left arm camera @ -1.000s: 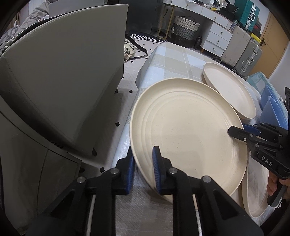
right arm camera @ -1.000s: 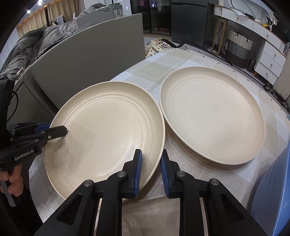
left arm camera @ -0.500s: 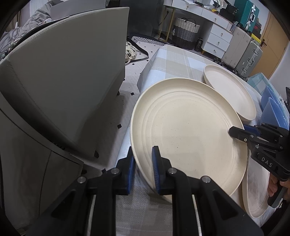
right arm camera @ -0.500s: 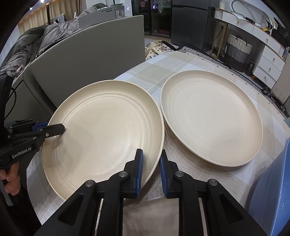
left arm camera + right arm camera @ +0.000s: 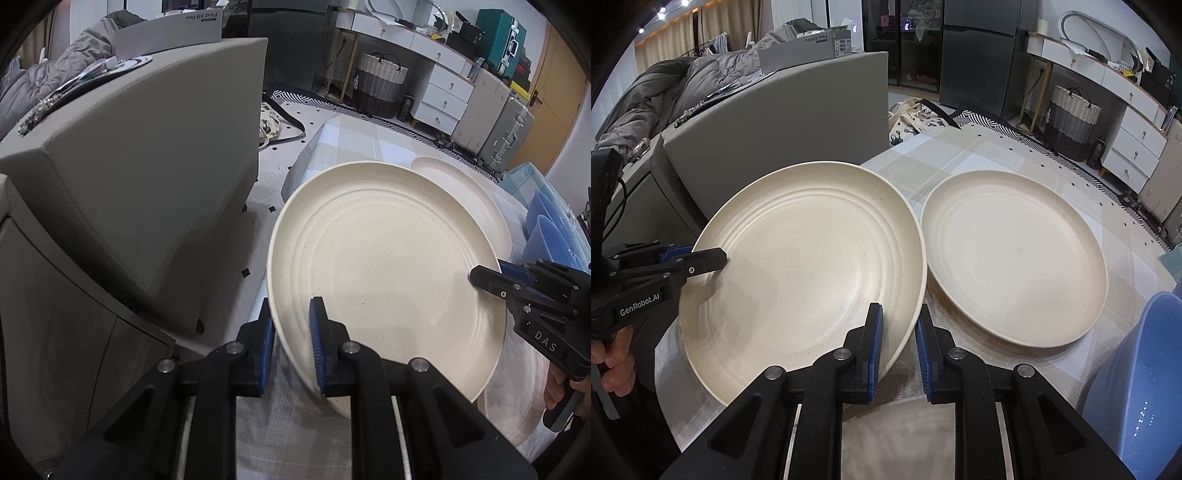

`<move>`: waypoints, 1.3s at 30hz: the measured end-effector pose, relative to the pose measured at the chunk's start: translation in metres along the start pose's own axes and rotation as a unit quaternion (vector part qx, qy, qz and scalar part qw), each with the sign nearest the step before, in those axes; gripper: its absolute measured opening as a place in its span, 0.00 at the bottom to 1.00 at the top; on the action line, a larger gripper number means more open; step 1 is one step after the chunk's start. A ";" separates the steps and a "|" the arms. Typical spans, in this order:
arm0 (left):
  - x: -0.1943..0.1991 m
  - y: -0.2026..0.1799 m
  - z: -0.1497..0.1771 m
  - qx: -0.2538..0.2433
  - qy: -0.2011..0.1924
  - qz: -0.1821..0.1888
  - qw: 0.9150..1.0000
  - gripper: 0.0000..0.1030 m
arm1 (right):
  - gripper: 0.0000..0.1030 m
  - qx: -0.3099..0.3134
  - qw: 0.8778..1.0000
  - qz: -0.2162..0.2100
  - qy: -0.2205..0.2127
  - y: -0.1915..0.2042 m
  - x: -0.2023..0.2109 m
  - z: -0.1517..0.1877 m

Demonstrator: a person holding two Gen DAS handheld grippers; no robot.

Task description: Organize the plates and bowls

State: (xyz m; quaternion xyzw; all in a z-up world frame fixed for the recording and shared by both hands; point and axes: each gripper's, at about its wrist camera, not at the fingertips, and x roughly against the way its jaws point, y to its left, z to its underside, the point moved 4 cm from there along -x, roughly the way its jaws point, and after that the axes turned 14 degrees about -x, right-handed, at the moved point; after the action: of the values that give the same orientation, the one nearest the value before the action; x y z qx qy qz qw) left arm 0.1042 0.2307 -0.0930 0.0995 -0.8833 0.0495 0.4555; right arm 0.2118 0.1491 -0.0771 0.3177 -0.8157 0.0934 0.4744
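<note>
A large cream plate [image 5: 384,273] [image 5: 805,266] hangs tilted above the checked tablecloth [image 5: 964,162], held from both sides. My left gripper [image 5: 291,306] is shut on its near-left rim. My right gripper [image 5: 898,308] is shut on the opposite rim, and shows in the left wrist view as black jaws [image 5: 484,277] clamped on the plate's right edge. In the right wrist view the left gripper [image 5: 713,260] grips the plate's left edge. A second cream plate [image 5: 1012,266] [image 5: 480,199] lies flat on the cloth beyond. A third plate [image 5: 517,402] lies under the held one.
Blue bowls [image 5: 546,229] [image 5: 1137,373] stand at the table's right side. A grey upholstered seat back [image 5: 147,155] [image 5: 775,122] rises close to the table's left edge. A person's hand [image 5: 613,362] grasps the left gripper's handle. Drawers and a basket stand far behind.
The held plate has risen a little with both grippers and now covers more of the second plate in the left wrist view. Both grips are unchanged.
</note>
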 end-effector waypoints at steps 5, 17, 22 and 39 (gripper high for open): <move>0.010 -0.004 -0.002 -0.003 -0.012 0.001 1.000 0.16 | 0.17 -0.002 1.000 0.003 -0.012 0.001 0.019 0.004; 0.032 -0.026 -0.009 -0.017 -0.033 0.007 0.999 0.16 | 0.17 -0.016 0.999 0.007 -0.035 -0.010 0.063 0.017; 0.037 -0.039 -0.014 -0.026 -0.039 0.012 0.999 0.16 | 0.17 -0.026 0.999 0.010 -0.044 -0.022 0.081 0.022; 0.046 -0.100 -0.026 -0.065 -0.046 0.035 0.996 0.16 | 0.17 -0.067 0.996 0.020 -0.061 -0.081 0.135 0.053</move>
State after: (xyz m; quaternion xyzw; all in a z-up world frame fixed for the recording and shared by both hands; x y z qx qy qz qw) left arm 0.1210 0.1319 -0.0411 0.0407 -0.9077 0.0038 0.4176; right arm 0.1761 0.0041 -0.0049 0.2739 -0.8536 0.0285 0.4421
